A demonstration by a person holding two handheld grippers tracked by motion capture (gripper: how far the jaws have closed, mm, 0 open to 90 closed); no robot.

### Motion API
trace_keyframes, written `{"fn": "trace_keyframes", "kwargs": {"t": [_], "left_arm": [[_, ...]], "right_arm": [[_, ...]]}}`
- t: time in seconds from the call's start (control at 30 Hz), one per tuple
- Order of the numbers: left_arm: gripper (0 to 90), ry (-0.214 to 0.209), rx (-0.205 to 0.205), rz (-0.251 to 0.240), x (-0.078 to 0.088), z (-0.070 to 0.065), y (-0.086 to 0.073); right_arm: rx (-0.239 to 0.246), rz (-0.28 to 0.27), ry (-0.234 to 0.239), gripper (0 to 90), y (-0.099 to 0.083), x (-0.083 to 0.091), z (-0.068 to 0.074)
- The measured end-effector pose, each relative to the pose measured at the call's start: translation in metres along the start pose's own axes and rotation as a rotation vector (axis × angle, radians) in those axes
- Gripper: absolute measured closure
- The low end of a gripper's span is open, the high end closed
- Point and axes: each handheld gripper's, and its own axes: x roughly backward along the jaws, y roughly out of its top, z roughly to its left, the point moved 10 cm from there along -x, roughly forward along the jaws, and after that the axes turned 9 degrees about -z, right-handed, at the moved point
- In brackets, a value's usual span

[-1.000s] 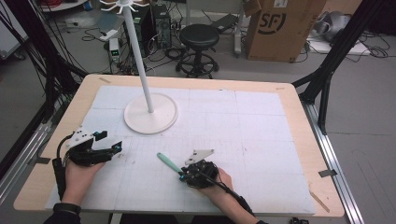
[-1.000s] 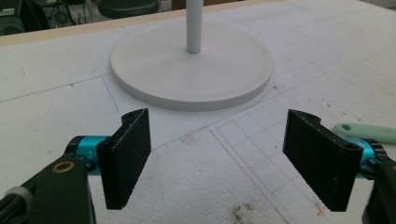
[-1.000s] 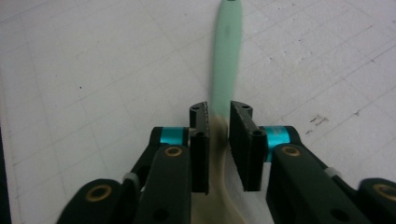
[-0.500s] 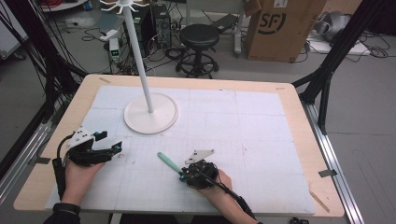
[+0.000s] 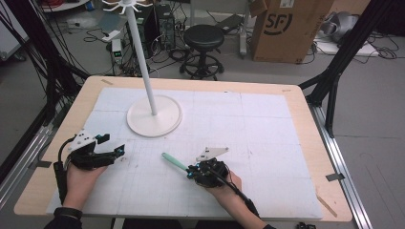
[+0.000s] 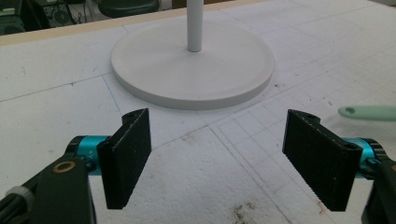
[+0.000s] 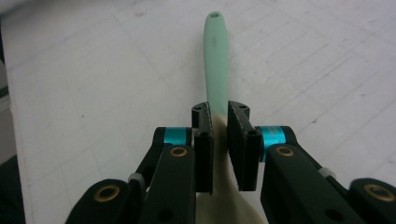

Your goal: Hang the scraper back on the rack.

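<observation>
A utensil with a mint-green handle and a cream head is clamped in my right gripper. The handle sticks out to the upper left, low over the white mat near the front middle, with a hole at its far end. The right gripper is shut on it where green meets cream. My left gripper rests at the front left, jaws wide open and holding nothing. In the left gripper view the gripper faces the stand's round base, and the handle tip shows at right.
A white stand with a round base and a tall pole rises at the back left of the mat; hooks ring its top. The wooden table edge frames the mat. A stool and a cardboard box stand on the floor behind.
</observation>
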Motion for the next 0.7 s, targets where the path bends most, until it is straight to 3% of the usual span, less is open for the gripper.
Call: {"fn": "trace_keyframes", "kwargs": {"t": [0.17,0.37,0.47,0.63,0.67,0.7], "left_arm": [[24.4,0.000,0.002,-0.007,0.001,0.000,0.001],[24.4,-0.001,0.008,-0.007,0.001,0.000,0.001],[24.5,-0.003,0.008,-0.006,0.000,0.000,0.001],[24.6,-0.005,0.011,-0.007,-0.001,0.000,0.000],[24.6,-0.006,0.011,-0.006,-0.001,0.000,0.000],[24.6,-0.007,0.010,-0.005,-0.001,-0.001,0.000]], "right_arm": [[-0.048,-0.042,0.005,81.3,0.012,0.010,-0.010],[-0.062,-0.111,0.003,81.4,0.035,0.026,-0.021],[-0.076,-0.173,-0.001,81.5,0.061,0.041,-0.032],[-0.073,-0.224,0.007,81.4,0.097,0.062,-0.041],[-0.073,-0.224,0.007,81.4,0.097,0.062,-0.041],[-0.065,-0.238,0.012,81.5,0.112,0.069,-0.044]]}}
